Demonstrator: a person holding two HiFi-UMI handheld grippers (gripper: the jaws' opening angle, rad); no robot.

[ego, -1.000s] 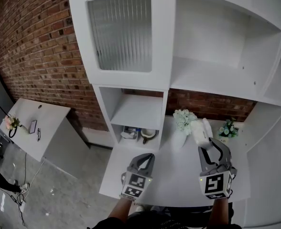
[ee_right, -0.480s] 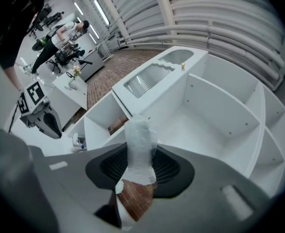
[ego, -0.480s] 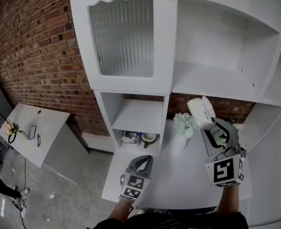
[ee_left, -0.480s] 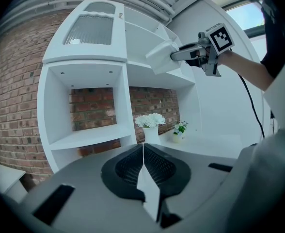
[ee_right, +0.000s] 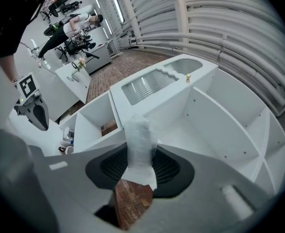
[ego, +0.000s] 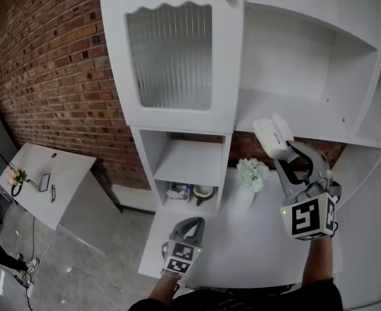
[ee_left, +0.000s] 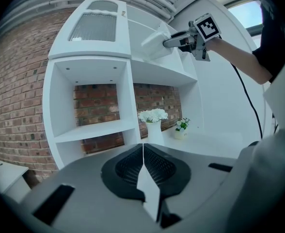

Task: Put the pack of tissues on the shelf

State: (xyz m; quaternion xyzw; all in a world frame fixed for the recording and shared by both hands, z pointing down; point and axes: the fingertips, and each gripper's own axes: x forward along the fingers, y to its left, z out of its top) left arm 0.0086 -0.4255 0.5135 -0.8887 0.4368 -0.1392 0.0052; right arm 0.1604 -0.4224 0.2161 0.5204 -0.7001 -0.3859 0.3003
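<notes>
White brick-backed room: a shelf unit (ego: 232, 57) stands against a brick wall (ego: 48, 76), with a white counter (ego: 242, 245) at its foot. In the last second I've brought my right tool (ego: 285, 153) up from counter level, past the flowers (ego: 252, 172), and it now hangs in front of the open shelf (ego: 294, 112). It is clenched on the pack (ego: 272, 137), which sticks up from between the jaws and leans toward the shelf; it touches nothing but the tool. My left tool (ego: 192, 222) stays low over the counter's front edge, jaws pressed together, nothing between them. I judge the lift done; what remains is to reach in, lower the pack onto the shelf and let go.
</notes>
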